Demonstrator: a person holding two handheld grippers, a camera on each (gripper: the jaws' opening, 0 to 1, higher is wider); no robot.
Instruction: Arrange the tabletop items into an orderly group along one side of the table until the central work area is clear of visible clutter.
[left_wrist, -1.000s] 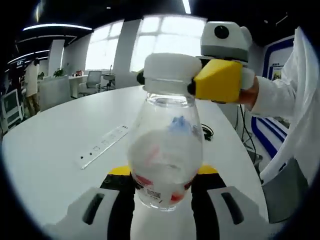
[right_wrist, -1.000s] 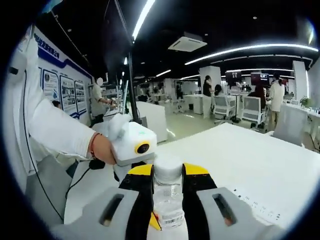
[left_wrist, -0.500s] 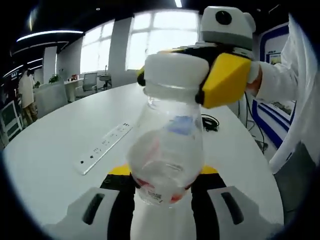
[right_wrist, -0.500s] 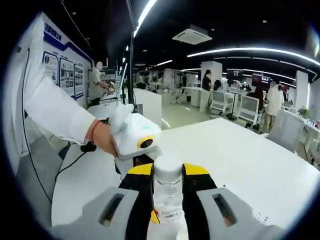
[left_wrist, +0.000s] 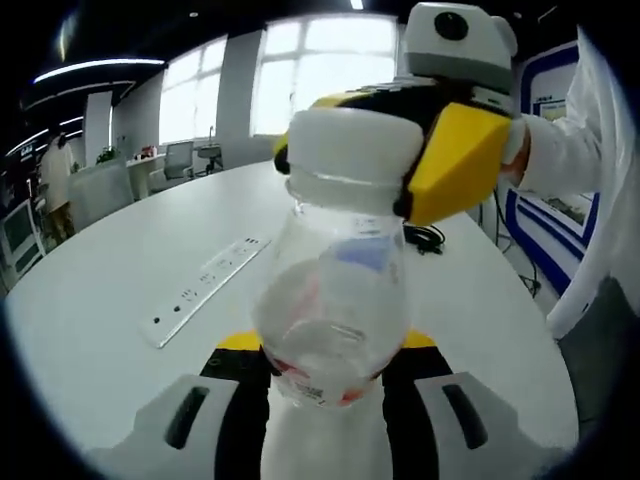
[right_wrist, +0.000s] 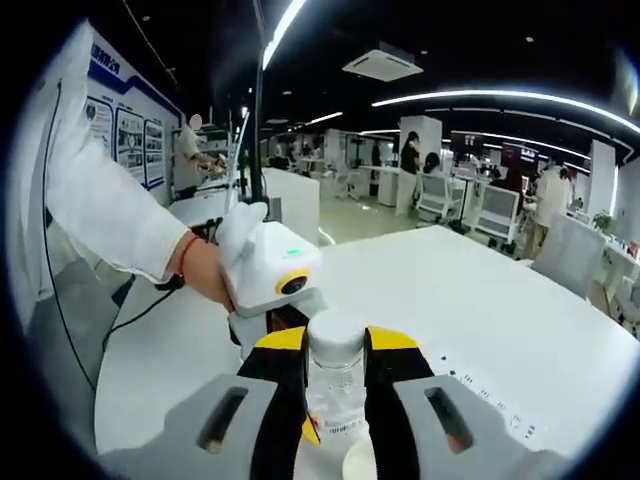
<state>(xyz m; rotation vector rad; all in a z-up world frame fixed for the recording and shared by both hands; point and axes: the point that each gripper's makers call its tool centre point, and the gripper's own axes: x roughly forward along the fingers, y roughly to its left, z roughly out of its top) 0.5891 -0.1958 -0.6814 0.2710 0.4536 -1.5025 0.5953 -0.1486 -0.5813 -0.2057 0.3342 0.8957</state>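
Both claws stay clamped on the clear plastic bottle with a white cap (left_wrist: 335, 300): left claw (left_wrist: 328, 370) at its body, right claw (right_wrist: 335, 375) at its cap (at 12 o'clock), little changed; the white power strip (left_wrist: 205, 290) lies on the white table (left_wrist: 110, 290).

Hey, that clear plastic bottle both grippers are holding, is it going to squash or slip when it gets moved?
The bottle looks thin-walled and nearly empty, so probably light and apt to dent. Its smooth, rounded body may slip, though the left gripper clamps its base and the right gripper its cap.

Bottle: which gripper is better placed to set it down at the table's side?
Left: the left gripper holds the bottle's body, while the right gripper pinches only its white cap.
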